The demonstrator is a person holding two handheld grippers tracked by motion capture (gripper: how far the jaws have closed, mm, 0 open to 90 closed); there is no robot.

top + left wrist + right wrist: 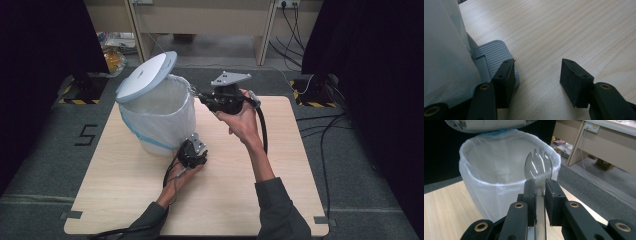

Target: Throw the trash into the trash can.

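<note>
A white pedal bin (pixel 159 116) with a clear liner stands at the table's left-centre, its lid (pixel 147 76) tipped up. My right gripper (pixel 199 95) hovers at the bin's right rim. In the right gripper view, it (pixel 540 186) is shut on the handle of a clear plastic spork (pixel 538 165), whose head points over the bin's mouth (pixel 499 170). My left gripper (pixel 191 156) is low at the bin's front foot. In the left gripper view, it (pixel 537 72) is open, and one jaw rests on the grey ribbed pedal (pixel 491 55).
The wooden table (pixel 235 195) has bare room in front and to the right. Beyond it are a beige desk (pixel 200 20), floor cables (pixel 320 125), black curtains on both sides and bags (pixel 112 52) on the floor at the back left.
</note>
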